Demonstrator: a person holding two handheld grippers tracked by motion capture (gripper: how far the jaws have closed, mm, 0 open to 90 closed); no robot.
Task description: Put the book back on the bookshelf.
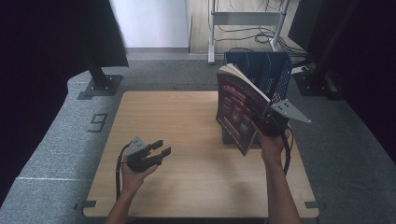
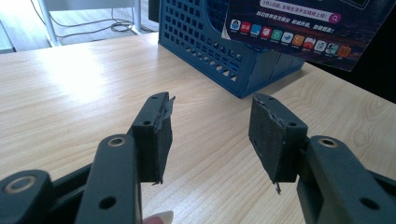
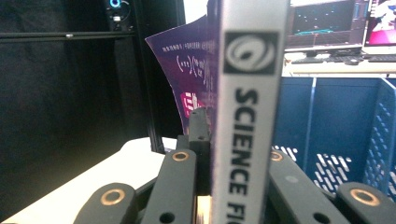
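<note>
- We see one book (image 1: pixel 238 109) held upright above the right side of the tabletop (image 1: pixel 187 121), gripped near its lower edge by the right hand-held gripper (image 1: pixel 270 125).
- In the right gripper view, the jaws clamp either side of the book's white spine (image 3: pixel 247 116), which reads "SCIENCE FI" before it runs out of frame; purple pages fan out to the left.
- One blue crate (image 1: pixel 268 74) with latticed walls stands at the far right of the tabletop, directly behind the book and very close to it. We cannot tell whether they touch.
- The left hand-held gripper (image 1: pixel 156 151) rests in the person's left hand over the near left of the tabletop, well apart from the book. Its jaws stand moderately wide with nothing between them.
- In the left gripper view, bare wood lies between the two pads (image 2: pixel 156 135), and the crate (image 2: pixel 219 46) stands beyond with the book's cover (image 2: pixel 303 28) above it.
- We count two hand-held grippers, one book, one crate.
- Beyond the tabletop lie grey carpet, a metal stand base (image 1: pixel 100 84) and loose cables (image 1: pixel 252 32) on the floor.
</note>
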